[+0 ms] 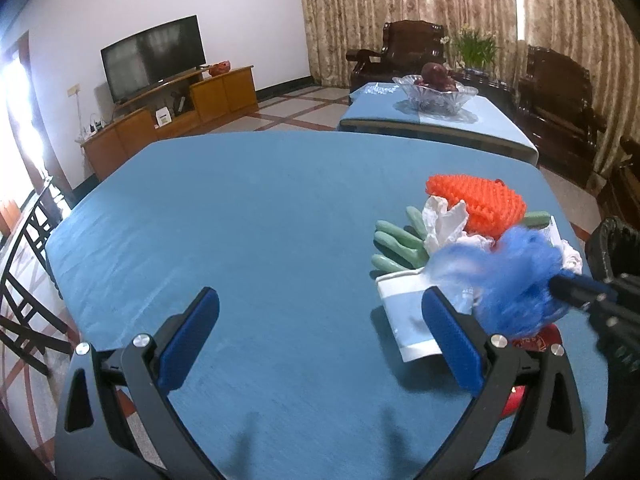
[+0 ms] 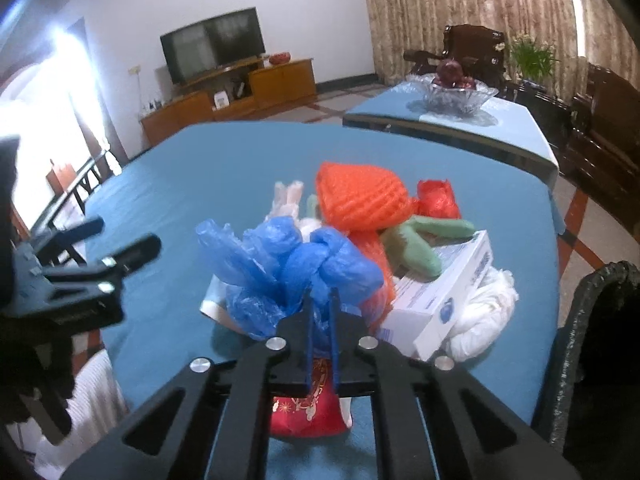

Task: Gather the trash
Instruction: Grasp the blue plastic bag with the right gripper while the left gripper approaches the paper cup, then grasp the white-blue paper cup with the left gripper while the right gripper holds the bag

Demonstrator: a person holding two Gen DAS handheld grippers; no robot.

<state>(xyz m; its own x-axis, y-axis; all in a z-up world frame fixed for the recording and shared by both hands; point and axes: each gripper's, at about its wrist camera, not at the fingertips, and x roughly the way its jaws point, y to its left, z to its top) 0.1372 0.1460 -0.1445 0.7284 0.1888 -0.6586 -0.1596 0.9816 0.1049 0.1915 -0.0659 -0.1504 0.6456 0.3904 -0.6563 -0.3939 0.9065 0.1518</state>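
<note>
A heap of trash lies on the blue table [image 1: 240, 220]. It holds an orange foam net [image 2: 360, 196], green rubber gloves [image 1: 394, 246], a white carton [image 2: 444, 300], crumpled white tissue [image 1: 446, 220], a red bag [image 2: 438, 198] and a red packet [image 2: 308, 408]. My right gripper [image 2: 322, 300] is shut on a blue plastic bag [image 2: 288, 268] and holds it over the near side of the heap; the bag shows blurred in the left wrist view [image 1: 516, 276]. My left gripper [image 1: 320, 320] is open and empty over bare table left of the heap.
A black bin's rim [image 2: 592, 320] stands at the table's right edge. A second blue table with a glass fruit bowl [image 1: 436, 94] is behind. Dark chairs [image 1: 24, 280] sit at the left edge. A TV [image 1: 152, 56] on a wooden cabinet is by the far wall.
</note>
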